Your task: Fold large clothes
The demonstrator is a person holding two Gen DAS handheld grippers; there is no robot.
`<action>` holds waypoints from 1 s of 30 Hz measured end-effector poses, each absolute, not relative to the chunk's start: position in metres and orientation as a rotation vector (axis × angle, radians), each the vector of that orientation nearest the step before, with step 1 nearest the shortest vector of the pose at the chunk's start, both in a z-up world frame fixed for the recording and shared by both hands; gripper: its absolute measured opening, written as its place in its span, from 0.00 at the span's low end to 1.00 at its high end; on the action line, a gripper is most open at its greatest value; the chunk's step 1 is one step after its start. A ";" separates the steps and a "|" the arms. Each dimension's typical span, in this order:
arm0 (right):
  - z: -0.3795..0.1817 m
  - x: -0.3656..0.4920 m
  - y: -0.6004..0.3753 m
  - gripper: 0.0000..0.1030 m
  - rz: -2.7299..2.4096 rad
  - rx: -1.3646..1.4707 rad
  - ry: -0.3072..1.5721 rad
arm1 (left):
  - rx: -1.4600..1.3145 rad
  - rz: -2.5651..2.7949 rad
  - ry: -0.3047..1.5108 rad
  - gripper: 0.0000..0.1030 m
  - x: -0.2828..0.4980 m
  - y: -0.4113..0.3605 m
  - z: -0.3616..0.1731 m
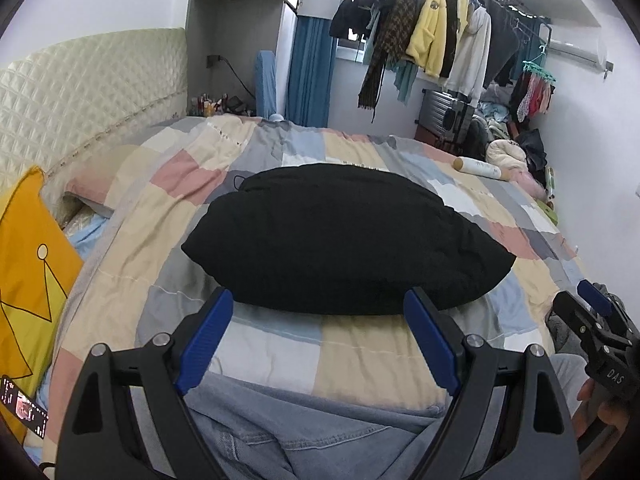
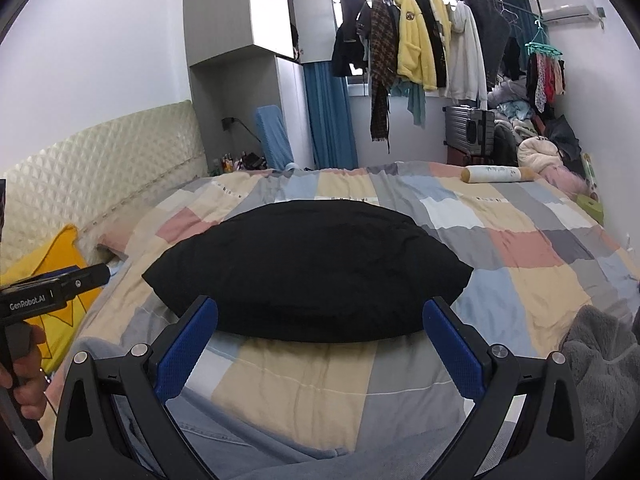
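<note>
A black garment (image 1: 344, 240), folded into a thick oblong bundle, lies on the patchwork quilt (image 1: 360, 356) in the middle of the bed; it also shows in the right wrist view (image 2: 308, 272). My left gripper (image 1: 320, 312) is open and empty, just short of the bundle's near edge. My right gripper (image 2: 320, 324) is open and empty too, held before the same edge. The right gripper's blue-tipped fingers (image 1: 596, 300) show at the far right of the left wrist view. The left gripper's body (image 2: 52, 288) shows at the left of the right wrist view.
A padded cream headboard (image 1: 80, 92) and a yellow crown pillow (image 1: 28, 280) are on the left. A cream bolster (image 2: 496, 174) lies at the bed's far right. Hanging clothes (image 2: 416, 48), a suitcase (image 2: 468, 124) and piled laundry stand beyond. Grey fleece (image 2: 600, 364) lies at the near right.
</note>
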State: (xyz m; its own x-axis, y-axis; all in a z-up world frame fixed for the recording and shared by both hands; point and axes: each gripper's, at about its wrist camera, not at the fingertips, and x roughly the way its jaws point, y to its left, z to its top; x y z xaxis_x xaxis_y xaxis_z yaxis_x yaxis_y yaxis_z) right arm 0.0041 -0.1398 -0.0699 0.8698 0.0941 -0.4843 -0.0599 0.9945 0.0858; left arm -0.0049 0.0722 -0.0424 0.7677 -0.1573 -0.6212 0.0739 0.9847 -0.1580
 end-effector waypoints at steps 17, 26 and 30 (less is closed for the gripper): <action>-0.063 0.006 -0.145 1.00 0.054 0.061 0.496 | -0.099 -0.122 0.698 0.85 -0.003 0.065 -0.045; -0.061 0.006 -0.151 1.00 0.037 0.063 0.496 | -0.116 -0.133 0.719 0.85 -0.003 0.063 -0.048; -0.062 0.007 -0.151 1.00 0.035 0.064 0.500 | -0.130 -0.134 0.713 0.85 -0.003 0.065 -0.047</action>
State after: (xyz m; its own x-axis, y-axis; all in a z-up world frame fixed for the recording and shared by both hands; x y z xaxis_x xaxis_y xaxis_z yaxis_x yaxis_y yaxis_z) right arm 0.0073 -0.1515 -0.0619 0.8772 0.0494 -0.4775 -0.0183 0.9974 0.0697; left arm -0.0032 0.0652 -0.0468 0.7488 -0.1661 -0.6417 0.0779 0.9834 -0.1637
